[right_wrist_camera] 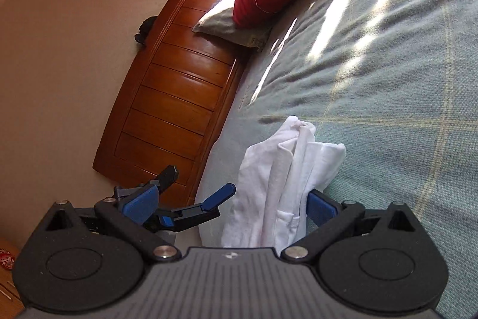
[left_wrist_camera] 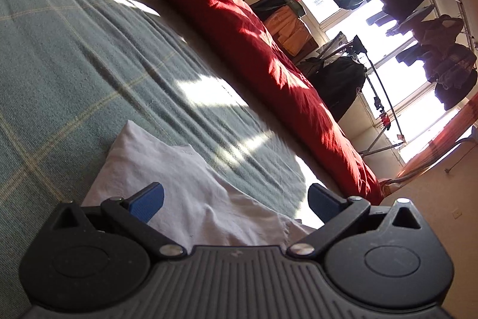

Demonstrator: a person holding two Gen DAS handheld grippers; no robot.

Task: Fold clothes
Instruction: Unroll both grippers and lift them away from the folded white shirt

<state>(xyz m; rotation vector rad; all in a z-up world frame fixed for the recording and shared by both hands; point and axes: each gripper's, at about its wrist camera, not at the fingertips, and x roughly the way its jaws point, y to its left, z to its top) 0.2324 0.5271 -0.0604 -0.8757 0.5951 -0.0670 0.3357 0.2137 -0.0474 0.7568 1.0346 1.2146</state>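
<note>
Sunlit green plaid bedspread (left_wrist_camera: 89, 56), red duvet (left_wrist_camera: 239, 20) along its far edge (wooden headboard (right_wrist_camera: 179, 79) beyond). White garment (right_wrist_camera: 283, 178) near the bedspread's edge. Left gripper (left_wrist_camera: 236, 199) and right gripper (right_wrist_camera: 230, 199), 2 in all, both spread apart, clamping nothing.

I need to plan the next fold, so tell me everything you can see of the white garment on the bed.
The white garment is thin, soft-looking cloth lying on the green plaid bedcover near the bed's edge. In the right wrist view it is bunched into long ridges with a seamed hem showing. In the left wrist view part lies flatter, one corner pointing outward. Both open grippers, left and right, straddle it without gripping.
</note>
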